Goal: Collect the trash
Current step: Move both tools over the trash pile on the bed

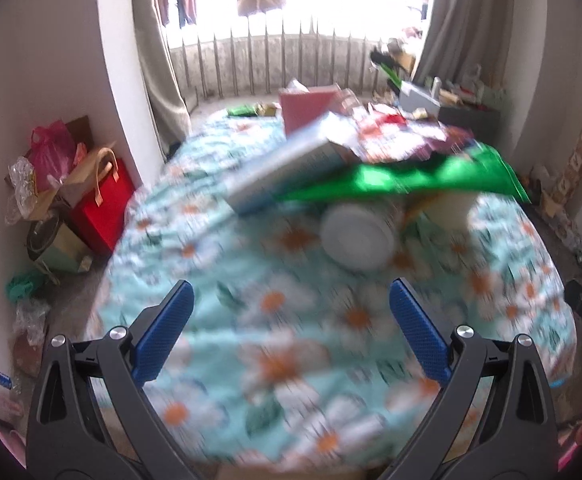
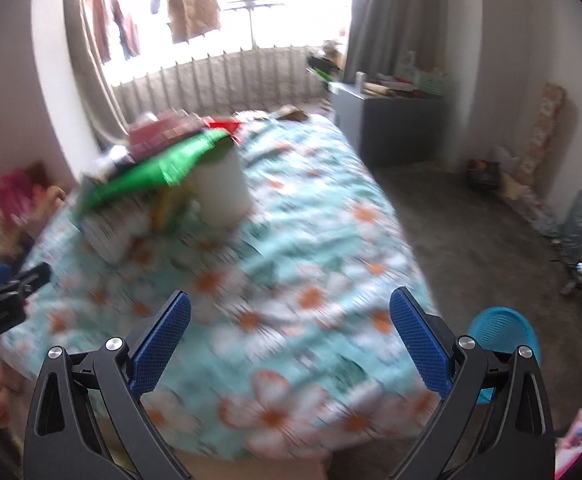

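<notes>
Two claws, both mine, hang over a floral cloth on what looks like a tabletop. My left claw is spread wide with nothing between its blue pads, and my right claw is just as wide and just as empty. The trash sits in a heap at the far side of the cloth, well apart from both claws: a shiny green wrapper draped over a white cup, a white round container lying on its side beneath the wrapper, a grey box tilted against the heap, and red and pink packets behind. Motion blur hides finer detail. A blue basket stands on the floor beside the cloth's right edge.
</notes>
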A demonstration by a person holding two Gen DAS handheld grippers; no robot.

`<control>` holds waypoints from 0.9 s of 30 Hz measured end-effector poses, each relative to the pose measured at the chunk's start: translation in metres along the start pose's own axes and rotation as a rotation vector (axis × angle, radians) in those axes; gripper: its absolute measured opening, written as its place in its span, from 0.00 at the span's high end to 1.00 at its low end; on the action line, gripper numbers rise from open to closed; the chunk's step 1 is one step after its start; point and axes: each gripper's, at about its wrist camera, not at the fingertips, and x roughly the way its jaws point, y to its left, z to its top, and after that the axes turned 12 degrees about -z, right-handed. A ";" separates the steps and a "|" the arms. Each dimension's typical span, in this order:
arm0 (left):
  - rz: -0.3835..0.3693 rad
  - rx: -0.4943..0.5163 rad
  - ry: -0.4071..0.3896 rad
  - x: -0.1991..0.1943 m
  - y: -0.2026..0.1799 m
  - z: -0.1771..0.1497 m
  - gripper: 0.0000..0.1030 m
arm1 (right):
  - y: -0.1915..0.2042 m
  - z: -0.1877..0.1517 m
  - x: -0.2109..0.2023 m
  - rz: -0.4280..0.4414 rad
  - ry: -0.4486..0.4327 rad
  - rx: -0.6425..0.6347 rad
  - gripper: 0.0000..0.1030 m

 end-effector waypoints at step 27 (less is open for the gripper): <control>-0.453 -0.311 -0.029 0.132 0.131 0.226 0.09 | -0.029 0.179 0.160 0.617 0.270 0.282 0.07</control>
